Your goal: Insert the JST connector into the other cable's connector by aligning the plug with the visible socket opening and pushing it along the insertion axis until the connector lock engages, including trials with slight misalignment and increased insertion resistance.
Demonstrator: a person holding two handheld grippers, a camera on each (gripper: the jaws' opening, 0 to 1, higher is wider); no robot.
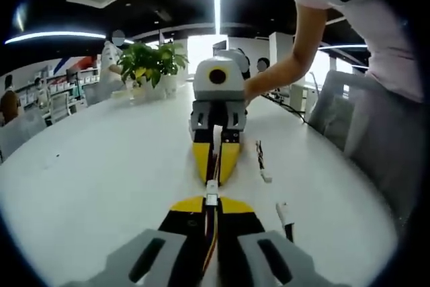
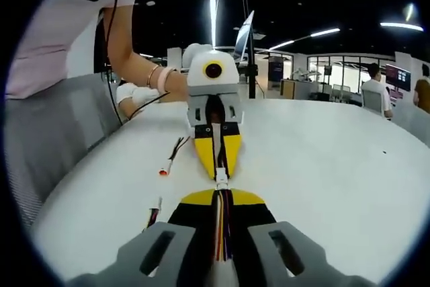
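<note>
Nose to nose over the white round counter [image 1: 101, 186] — the left hand-held gripper [image 1: 211, 205], yellow-tipped jaws closed on its wired cable, holds the small white JST connector [image 1: 211, 196] right at its tips. Straight ahead, the right hand-held gripper [image 1: 216, 166] points back at it, jaws pinched narrow on the other cable [image 1: 214, 142], the two connector ends touching or all but touching; whether the lock has caught cannot be told.

From the right gripper view, same meeting: the multicoloured wires [image 2: 222, 230] run up between the near jaws to the white joint [image 2: 221, 178].

Off to the side, spare short cables [image 2: 171, 156] lie loose on the counter. Beyond, a potted green plant [image 1: 149, 65] stands.
</note>
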